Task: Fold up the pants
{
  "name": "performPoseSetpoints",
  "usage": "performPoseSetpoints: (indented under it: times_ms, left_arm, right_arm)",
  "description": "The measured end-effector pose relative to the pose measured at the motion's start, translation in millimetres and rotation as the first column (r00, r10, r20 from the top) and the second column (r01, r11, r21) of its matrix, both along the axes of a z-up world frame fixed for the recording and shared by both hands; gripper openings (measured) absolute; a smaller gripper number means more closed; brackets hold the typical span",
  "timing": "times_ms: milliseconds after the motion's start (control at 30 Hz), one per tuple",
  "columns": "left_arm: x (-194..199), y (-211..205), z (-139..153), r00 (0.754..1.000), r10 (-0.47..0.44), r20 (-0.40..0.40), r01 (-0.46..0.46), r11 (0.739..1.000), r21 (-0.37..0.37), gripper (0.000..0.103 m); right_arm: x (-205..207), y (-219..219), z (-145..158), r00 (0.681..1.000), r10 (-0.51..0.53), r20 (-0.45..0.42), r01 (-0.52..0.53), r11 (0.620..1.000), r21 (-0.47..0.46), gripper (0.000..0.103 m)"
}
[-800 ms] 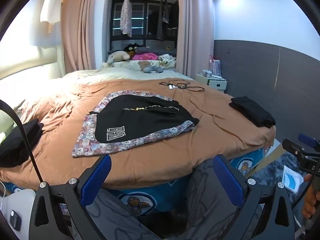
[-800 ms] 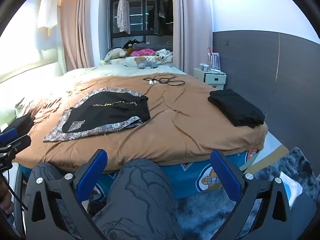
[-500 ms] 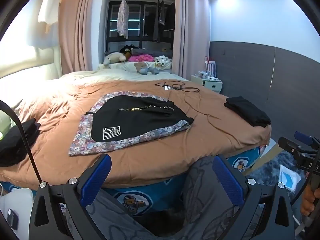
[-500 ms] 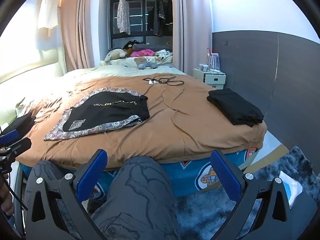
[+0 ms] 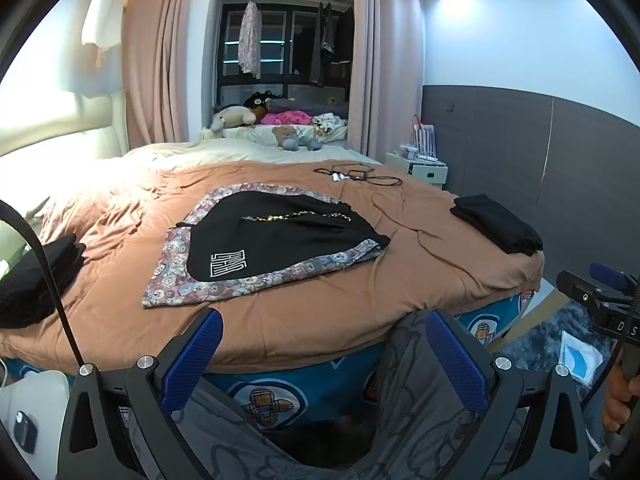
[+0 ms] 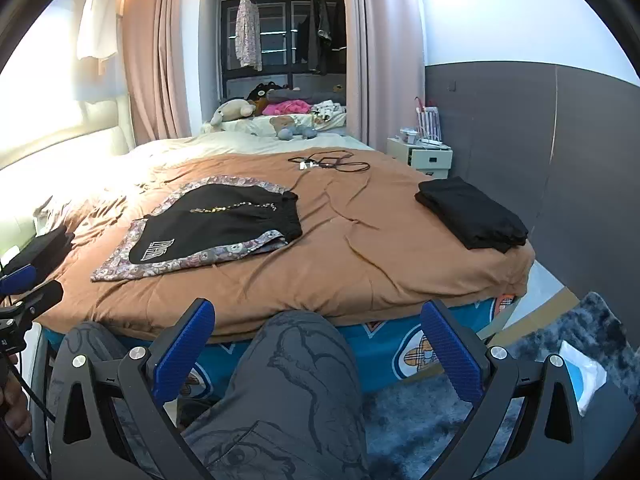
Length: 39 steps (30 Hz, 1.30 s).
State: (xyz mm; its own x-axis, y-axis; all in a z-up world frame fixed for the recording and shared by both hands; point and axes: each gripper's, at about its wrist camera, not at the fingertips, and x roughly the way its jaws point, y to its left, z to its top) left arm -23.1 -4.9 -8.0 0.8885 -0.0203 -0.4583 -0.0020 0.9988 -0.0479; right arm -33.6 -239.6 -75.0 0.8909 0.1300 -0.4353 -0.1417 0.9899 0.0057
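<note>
I am holding both tongs back from the bed (image 5: 280,320) – left tongs (image 5: 320,356) and right tongs (image 6: 316,348) gaping wide, gripping nothing. The black pants (image 5: 280,236) are lying spread on a patterned cloth (image 5: 180,288), unfolded – all folding is remaining. Folded dark stacks (image 6: 472,212) are sitting near the bed's edges.

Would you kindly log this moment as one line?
stage: pre-grasp | left gripper: open, empty | right gripper: open, empty | black shorts: flat on patterned cloth, untouched
</note>
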Motion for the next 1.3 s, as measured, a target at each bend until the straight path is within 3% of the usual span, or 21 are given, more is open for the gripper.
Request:
performPoseSetpoints:
  times_ms: [1300]
  left_arm:
    - [-11,1,5,1.0,-0.008,0.01,0.008,1.0,-0.01,0.103]
  right_arm:
    - [-8,-2,0,1.0,0.013,0.017,-0.013,1.0,0.012,0.103]
